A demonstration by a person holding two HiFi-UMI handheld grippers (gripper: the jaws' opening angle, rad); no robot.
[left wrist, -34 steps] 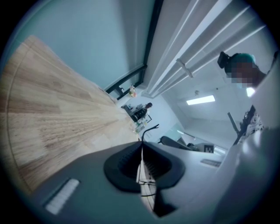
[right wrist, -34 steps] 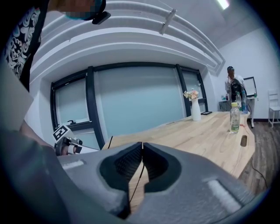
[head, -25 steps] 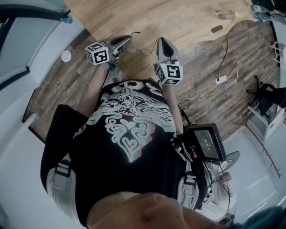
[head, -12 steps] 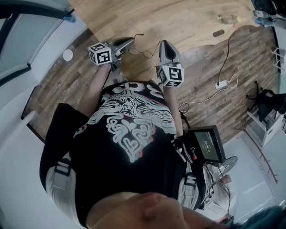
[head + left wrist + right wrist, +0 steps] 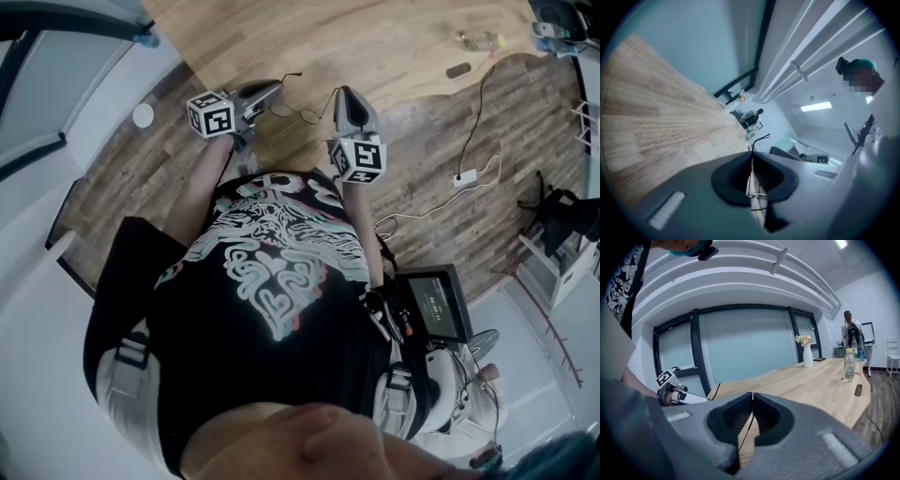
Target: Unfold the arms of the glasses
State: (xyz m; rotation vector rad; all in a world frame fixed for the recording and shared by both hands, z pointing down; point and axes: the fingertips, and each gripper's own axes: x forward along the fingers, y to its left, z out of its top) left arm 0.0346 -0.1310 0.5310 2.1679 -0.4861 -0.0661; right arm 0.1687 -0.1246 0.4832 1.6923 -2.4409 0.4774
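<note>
Glasses pinched between both grippers over the table's near end

Head view: glasses (image 5: 298, 111), thin dark wire frame, sit in the air between the two grippers above the near end of the wooden table (image 5: 394, 37). Left gripper (image 5: 274, 90) comes in from the left and right gripper (image 5: 343, 92) from the right. Their tips are near each other and the frame spans the gap. One thin arm end sticks out on the far side of the left gripper's tips. Plank floor (image 5: 441, 122) is on the right, with a white power strip (image 5: 463, 175) on it.

Left gripper view: left gripper (image 5: 751, 154) jaws are pressed together with only a hairline slit. Thin wire of the glasses (image 5: 756, 194) is caught in the slit, and a dark curved arm tip pokes out past the jaw tips. Table (image 5: 651, 117) is on the left.

Right gripper view: right gripper (image 5: 753, 394) jaws are also closed tight, clamping a thin dark wire of the glasses (image 5: 746, 430) that runs down through the slit. Left gripper (image 5: 701, 399) shows at left with its marker cube (image 5: 664, 377). Table (image 5: 811, 380) runs off to the far right, with a clear bottle (image 5: 850, 365) and a white vase (image 5: 806, 356) of flowers on it.
</note>
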